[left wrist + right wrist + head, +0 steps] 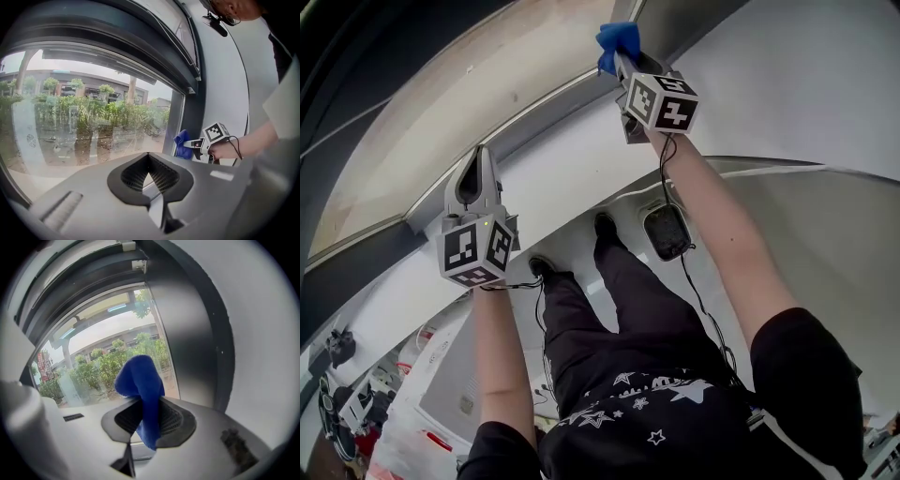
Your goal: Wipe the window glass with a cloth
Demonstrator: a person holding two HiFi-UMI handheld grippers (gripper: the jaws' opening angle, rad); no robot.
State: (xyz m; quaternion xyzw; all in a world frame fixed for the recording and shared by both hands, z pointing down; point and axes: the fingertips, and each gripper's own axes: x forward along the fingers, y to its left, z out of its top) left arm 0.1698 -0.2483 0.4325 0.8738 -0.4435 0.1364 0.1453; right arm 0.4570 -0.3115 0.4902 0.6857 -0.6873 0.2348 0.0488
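The right hand-held gripper (147, 420) pinches a blue cloth (139, 380), held up at the right edge of the window (84, 122). The left hand-held gripper (150, 159) faces the window's glass, jaws pressed together on nothing.

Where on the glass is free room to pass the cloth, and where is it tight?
Free: the wide glass below the upper frame, left of the post. Tight: the right edge, where the right gripper holds the cloth close to that post. The left gripper, shut and empty, faces the pane's lower part.
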